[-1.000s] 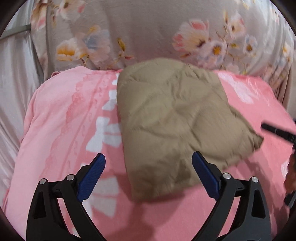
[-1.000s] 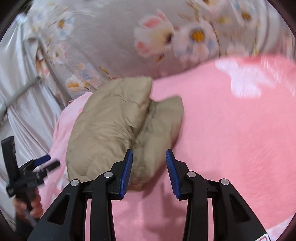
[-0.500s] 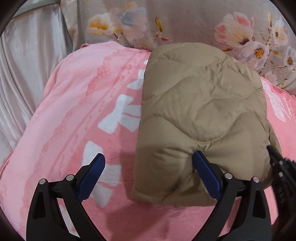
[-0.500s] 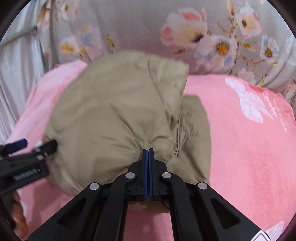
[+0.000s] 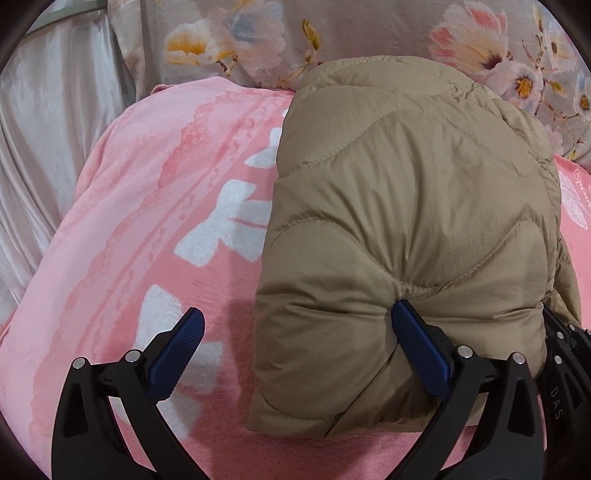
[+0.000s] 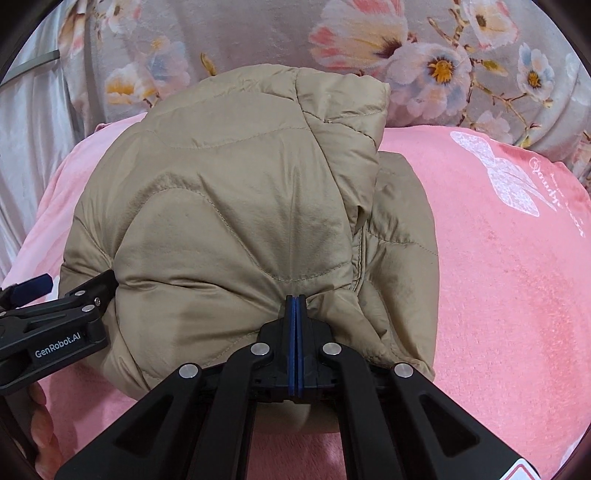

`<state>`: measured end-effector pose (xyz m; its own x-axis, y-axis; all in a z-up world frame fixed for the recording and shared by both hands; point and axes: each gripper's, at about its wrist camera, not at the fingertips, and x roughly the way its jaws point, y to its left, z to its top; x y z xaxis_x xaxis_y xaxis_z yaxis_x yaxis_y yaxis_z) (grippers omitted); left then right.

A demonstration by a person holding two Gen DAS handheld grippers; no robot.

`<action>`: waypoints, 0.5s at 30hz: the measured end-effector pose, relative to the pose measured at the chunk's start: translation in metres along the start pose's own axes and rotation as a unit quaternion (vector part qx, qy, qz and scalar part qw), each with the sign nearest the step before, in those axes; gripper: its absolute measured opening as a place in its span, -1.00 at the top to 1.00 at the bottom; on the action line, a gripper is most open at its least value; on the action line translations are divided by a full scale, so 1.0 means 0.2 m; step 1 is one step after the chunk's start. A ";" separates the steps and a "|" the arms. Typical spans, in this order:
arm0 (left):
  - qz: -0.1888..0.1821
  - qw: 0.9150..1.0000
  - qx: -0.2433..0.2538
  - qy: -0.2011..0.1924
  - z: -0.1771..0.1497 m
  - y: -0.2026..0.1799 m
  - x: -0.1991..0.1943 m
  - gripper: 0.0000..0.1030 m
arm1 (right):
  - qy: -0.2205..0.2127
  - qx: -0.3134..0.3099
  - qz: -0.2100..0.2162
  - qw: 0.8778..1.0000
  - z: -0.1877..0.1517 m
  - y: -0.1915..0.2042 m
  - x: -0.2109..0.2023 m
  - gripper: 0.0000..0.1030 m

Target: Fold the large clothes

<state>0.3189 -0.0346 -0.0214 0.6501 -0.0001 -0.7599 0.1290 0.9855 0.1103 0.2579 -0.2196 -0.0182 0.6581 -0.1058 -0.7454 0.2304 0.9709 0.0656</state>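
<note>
A tan quilted puffer jacket [image 5: 413, 206] lies folded into a thick bundle on a pink blanket [image 5: 155, 206]. My left gripper [image 5: 295, 339] is open at the bundle's near left edge; its right finger [image 5: 421, 343] presses into the fabric, its left finger rests over the blanket. My right gripper [image 6: 295, 314] is shut on a pinch of the jacket [image 6: 236, 206] at its near edge. The left gripper also shows in the right wrist view [image 6: 55, 306], against the jacket's left side.
A grey floral quilt [image 5: 369, 33] is bunched behind the jacket. A pale silky curtain [image 5: 44, 147] hangs at the far left. The pink blanket [image 6: 517, 258] spreads to the right of the jacket.
My right gripper closed on the jacket's near edge and holds it. My left gripper moved in until its right finger pushed into the bundle, staying open.
</note>
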 end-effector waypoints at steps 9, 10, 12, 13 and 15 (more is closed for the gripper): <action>0.008 1.000 0.001 -0.015 -0.02 -0.02 0.02 -0.91 | -0.003 0.000 0.000 1.000 0.00 0.00 0.01 1.00; 0.009 1.000 0.001 -0.016 -0.02 -0.02 0.02 -0.91 | -0.004 0.001 0.000 1.000 0.00 0.00 0.01 1.00; 0.012 1.000 0.003 -0.019 -0.03 -0.02 0.01 -0.91 | -0.004 0.000 -0.001 1.000 0.00 0.01 0.01 1.00; 0.014 1.000 0.004 -0.020 -0.03 -0.03 0.01 -0.91 | -0.004 -0.001 -0.002 1.000 0.00 0.01 0.01 1.00; 0.019 0.999 0.005 -0.026 -0.03 -0.03 0.01 -0.91 | -0.005 -0.001 -0.003 1.000 0.00 0.00 0.00 1.00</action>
<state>0.3139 -0.0392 -0.0275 0.6920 0.0280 -0.7213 0.1108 0.9833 0.1445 0.2581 -0.2186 -0.0192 0.6647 -0.1134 -0.7385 0.2331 0.9705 0.0608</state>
